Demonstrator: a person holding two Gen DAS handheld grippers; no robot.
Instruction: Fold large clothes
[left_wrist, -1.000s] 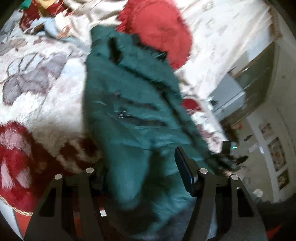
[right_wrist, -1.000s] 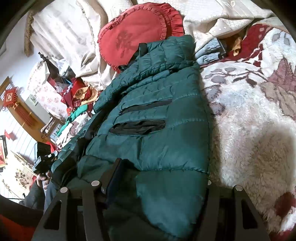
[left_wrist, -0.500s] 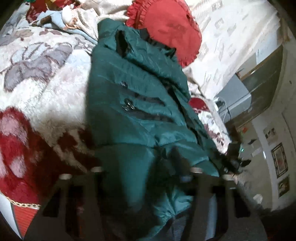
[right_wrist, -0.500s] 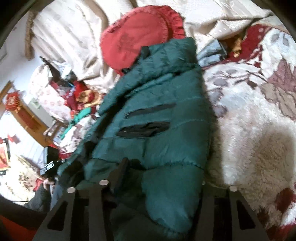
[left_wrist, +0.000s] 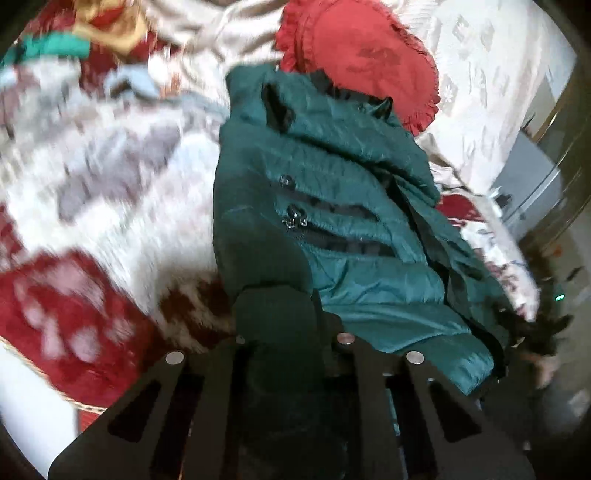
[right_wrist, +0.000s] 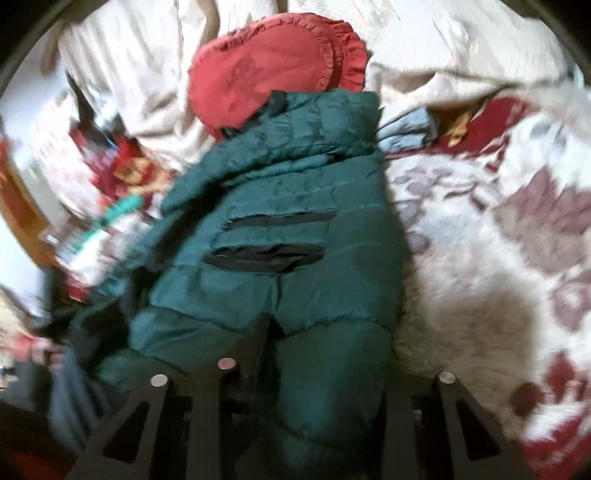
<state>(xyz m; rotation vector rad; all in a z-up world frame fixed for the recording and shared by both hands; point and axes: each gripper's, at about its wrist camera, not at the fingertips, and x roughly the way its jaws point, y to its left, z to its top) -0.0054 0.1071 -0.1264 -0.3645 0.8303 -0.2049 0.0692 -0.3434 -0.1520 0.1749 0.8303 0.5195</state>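
- Between the left gripper's (left_wrist: 280, 332) fingers: hem of one green puffer jacket (left_wrist: 332, 206), clamped tight, jaws just closed.
- Right gripper (right_wrist: 325, 354) pinching that jacket's hem too, jaws just closing.
- Ahead: two zip pockets, one red frilly cushion (right_wrist: 273, 70), fuzzy blanket (right_wrist: 480, 295) underneath.

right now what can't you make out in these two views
- Left wrist view: the left gripper fingertips, buried in the green jacket hem it grips.
- Right wrist view: the right gripper far finger, covered by jacket fabric.
- Both views: the blanket pattern, smeared by motion blur.
- Left wrist view: the room at the right edge, cut off and blurred.
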